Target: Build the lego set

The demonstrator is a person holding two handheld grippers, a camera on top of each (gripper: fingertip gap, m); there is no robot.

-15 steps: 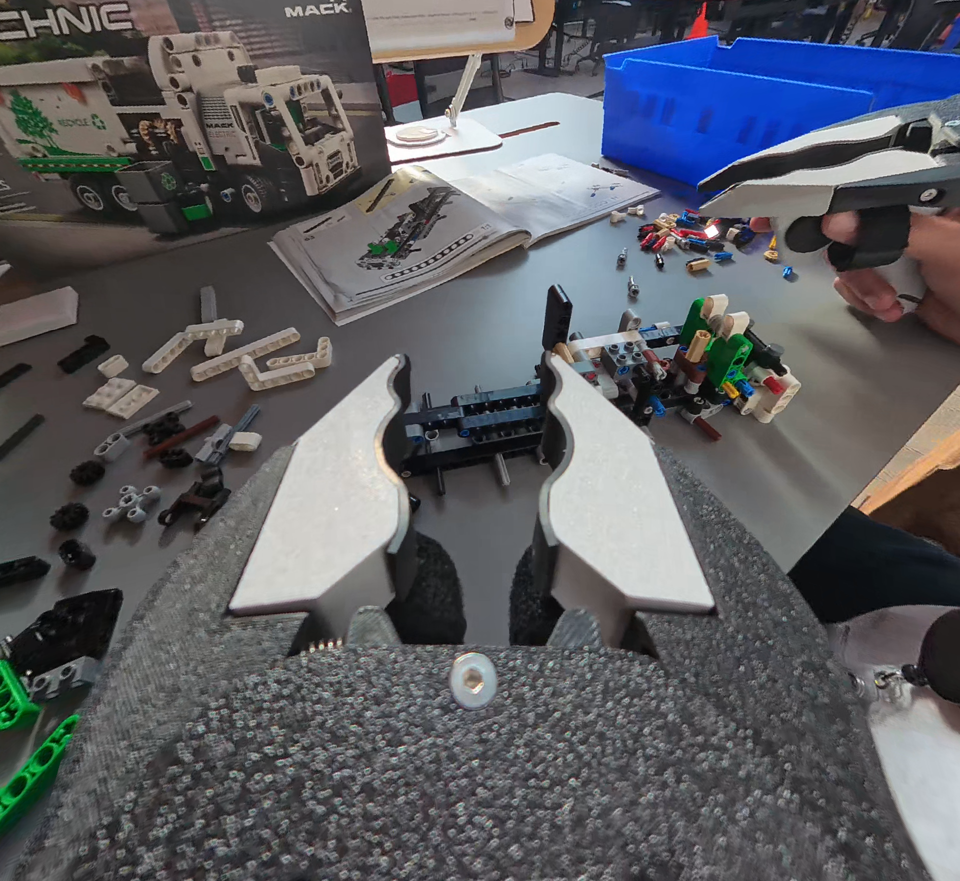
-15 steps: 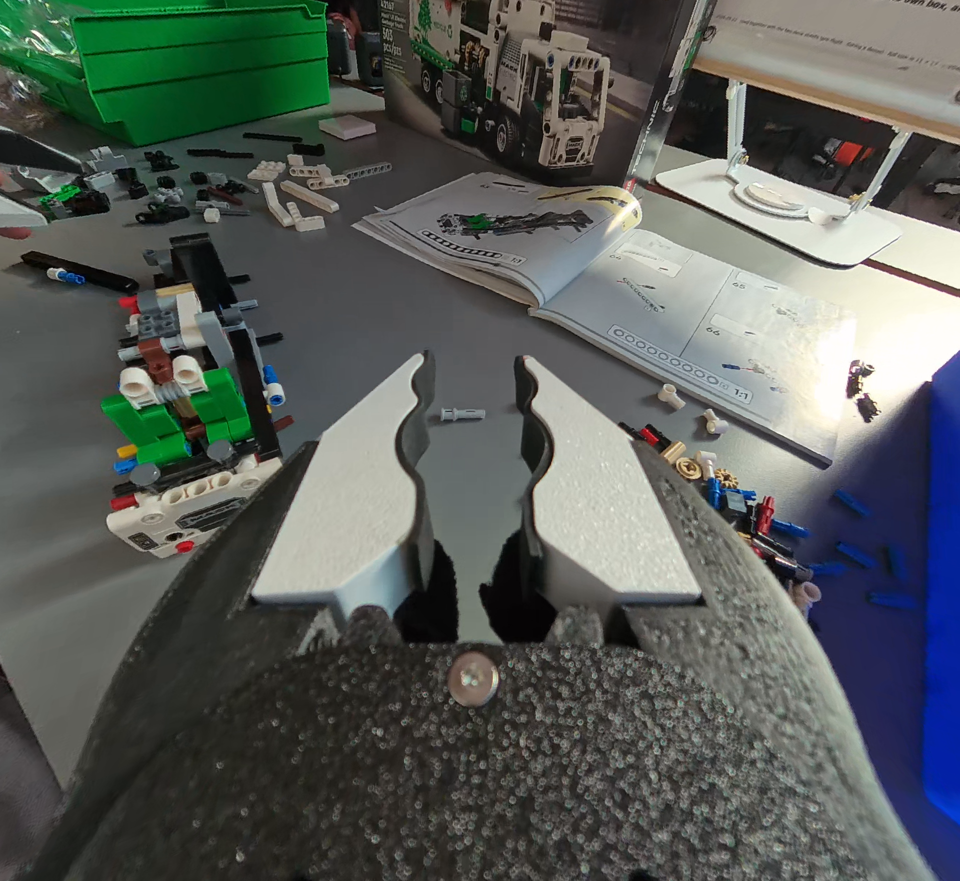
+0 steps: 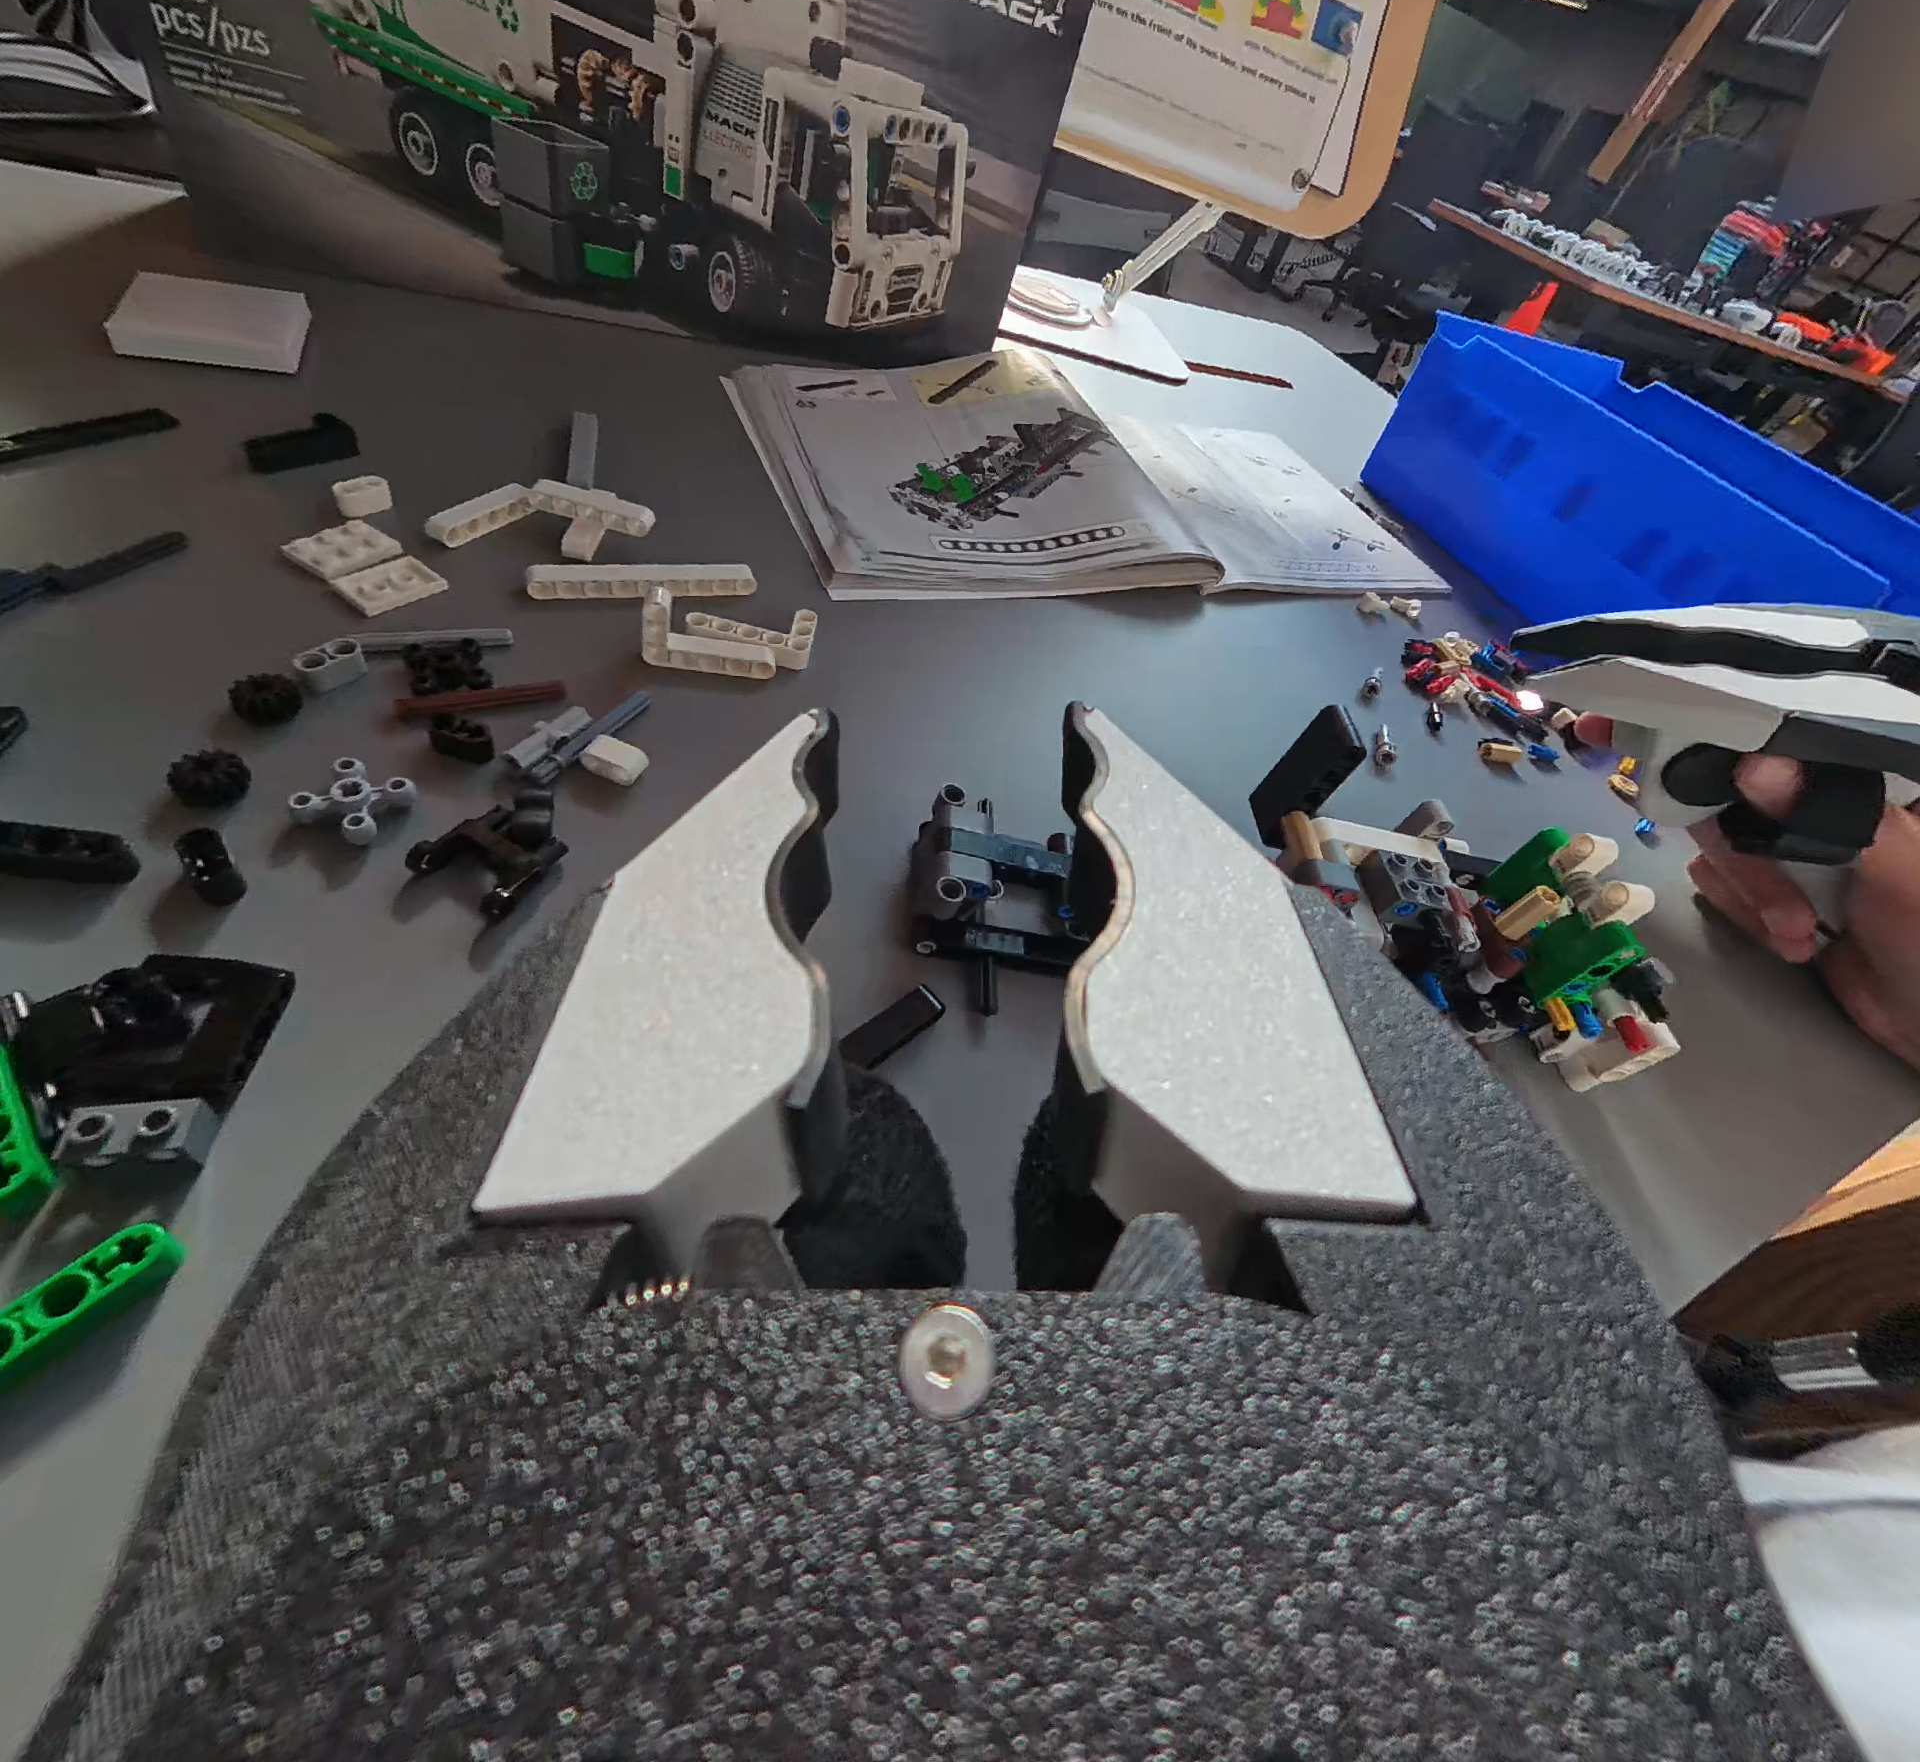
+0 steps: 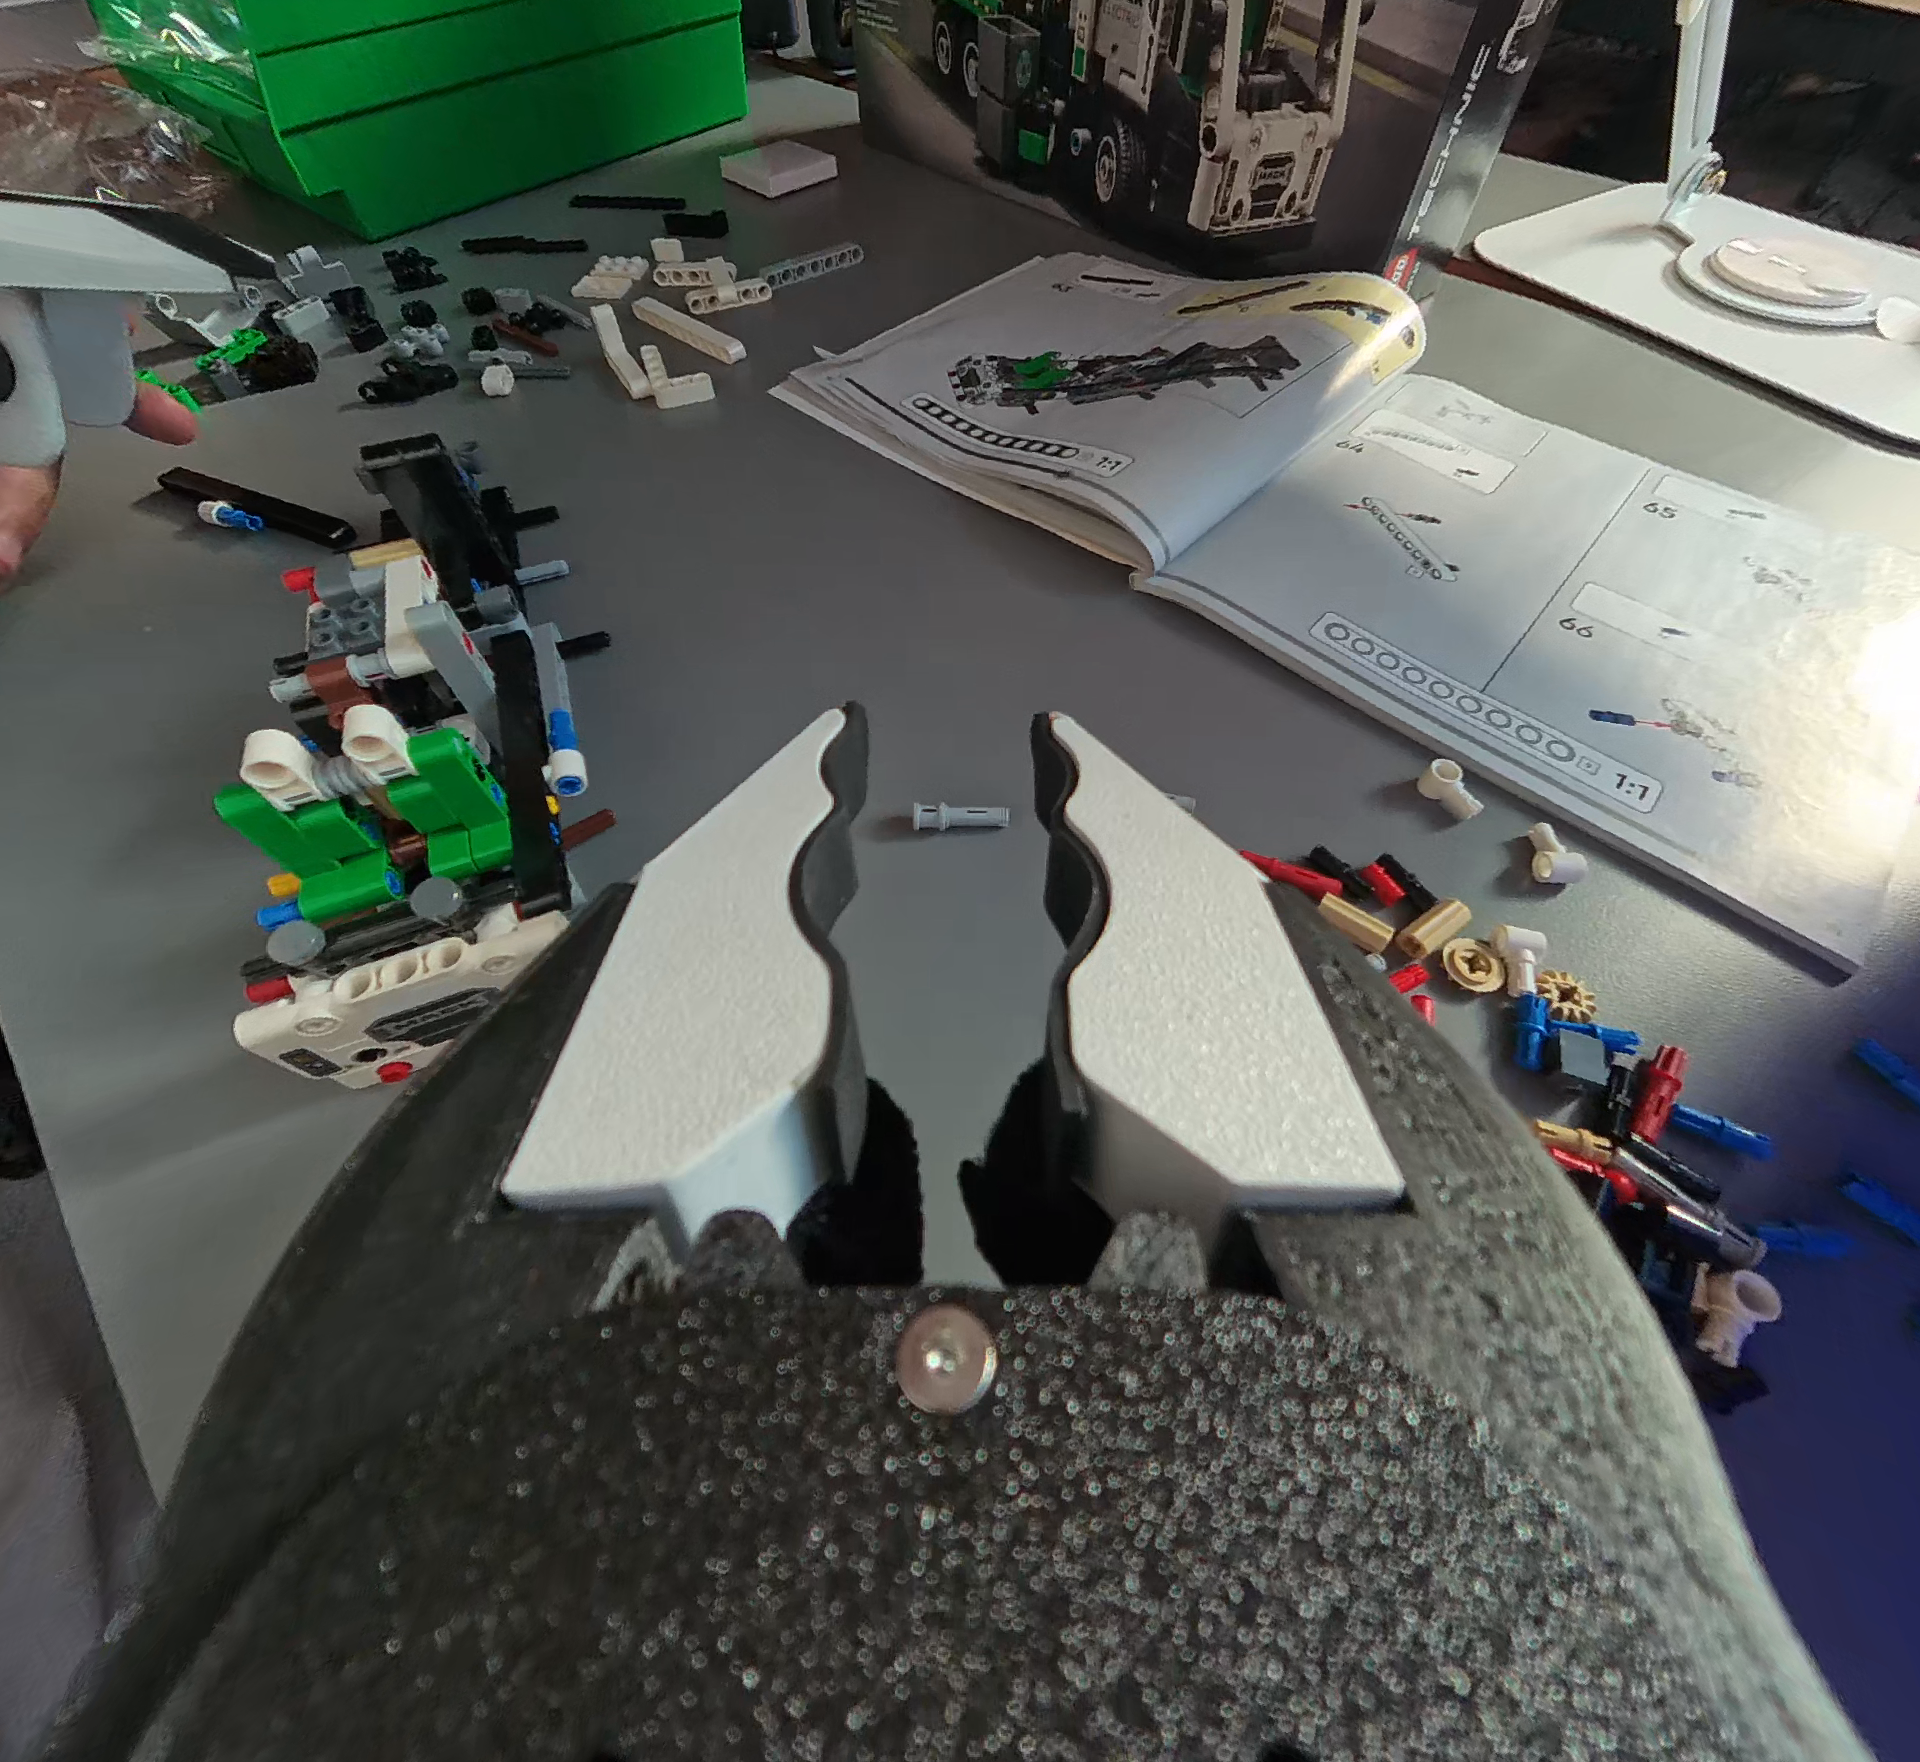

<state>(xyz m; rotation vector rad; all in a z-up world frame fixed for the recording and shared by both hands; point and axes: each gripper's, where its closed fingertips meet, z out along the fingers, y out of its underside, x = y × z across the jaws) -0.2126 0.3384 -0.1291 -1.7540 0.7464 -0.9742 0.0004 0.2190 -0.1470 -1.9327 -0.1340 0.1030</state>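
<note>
Lego set: you have the half-built truck chassis (image 4: 416,777) lying on the desk (image 4: 831,569), left of the open instruction booklet (image 4: 1299,507).
Left hand-held gripper (image 3: 945,736): half a second ago you had its tips at the chassis's dark rear frame (image 3: 987,891); now it has backed off and hangs wide and empty, so the chassis is unheld.
Right hand-held gripper (image 4: 943,725): its fingers have spread wider and lowered around the lone grey pin (image 4: 961,817), not touching.
Meaning: the pin looks like your next pickup.
</note>
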